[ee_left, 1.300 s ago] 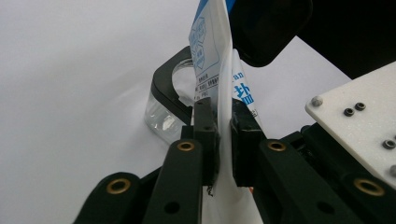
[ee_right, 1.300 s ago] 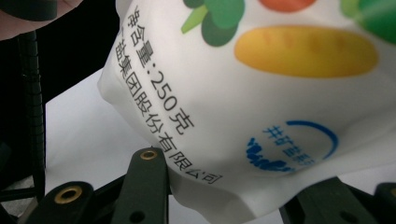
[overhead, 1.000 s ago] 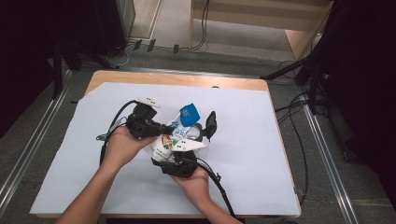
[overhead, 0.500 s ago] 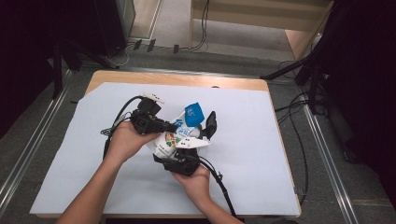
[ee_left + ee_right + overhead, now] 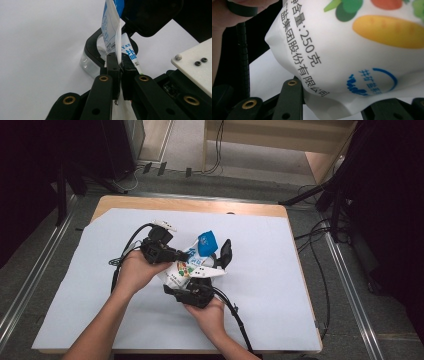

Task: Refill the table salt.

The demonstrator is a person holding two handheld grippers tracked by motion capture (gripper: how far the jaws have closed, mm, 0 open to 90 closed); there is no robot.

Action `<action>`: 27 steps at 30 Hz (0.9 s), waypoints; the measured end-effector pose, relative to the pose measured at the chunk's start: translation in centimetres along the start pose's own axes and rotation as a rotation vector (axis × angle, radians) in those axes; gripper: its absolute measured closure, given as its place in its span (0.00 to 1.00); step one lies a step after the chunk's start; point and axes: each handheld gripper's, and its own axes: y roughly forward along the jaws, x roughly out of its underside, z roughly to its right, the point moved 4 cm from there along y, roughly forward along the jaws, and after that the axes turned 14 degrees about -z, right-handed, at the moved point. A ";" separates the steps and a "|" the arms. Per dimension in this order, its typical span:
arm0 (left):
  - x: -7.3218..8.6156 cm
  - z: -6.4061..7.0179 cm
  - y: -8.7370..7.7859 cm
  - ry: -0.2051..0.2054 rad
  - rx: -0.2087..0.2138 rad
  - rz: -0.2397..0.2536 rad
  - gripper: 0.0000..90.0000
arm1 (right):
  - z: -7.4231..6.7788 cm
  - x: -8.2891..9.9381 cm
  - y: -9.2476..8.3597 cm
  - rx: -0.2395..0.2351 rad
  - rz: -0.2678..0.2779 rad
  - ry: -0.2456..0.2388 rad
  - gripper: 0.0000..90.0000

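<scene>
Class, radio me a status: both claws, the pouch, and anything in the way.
Left claw shut on pouch edge. Right claw under pouch, grip unclear. Pouch held above white mat. Nothing in the way.

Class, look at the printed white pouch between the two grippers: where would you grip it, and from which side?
Grip the printed white pouch by its flat top edge, coming in edge-on as the left gripper does. That seam is thin enough for shut jaws; the body bulges, as the right gripper view shows.

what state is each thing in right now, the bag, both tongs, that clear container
bag: held up off the sheet, crumpled, between both tongs
left tongs: shut, pinching a thin edge of the bag
right tongs: jaws spread wide around the bag's bulging body, open
clear container: sits on the white sheet, behind the bag; contents cannot be told
</scene>
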 end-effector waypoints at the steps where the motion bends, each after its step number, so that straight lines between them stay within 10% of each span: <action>1: 0.0 0.0 0.0 0.001 -0.001 -0.001 1.00 | -0.1 0.0 0.0 0.014 -0.005 -0.009 0.70; 7: -0.1 0.1 0.0 0.003 -0.021 -0.009 1.00 | -0.3 -0.2 -0.1 0.091 -0.025 -0.046 0.65; 27: -0.5 0.2 0.3 0.006 -0.004 -0.023 0.99 | -0.2 -0.2 -0.2 -0.029 0.010 0.052 0.73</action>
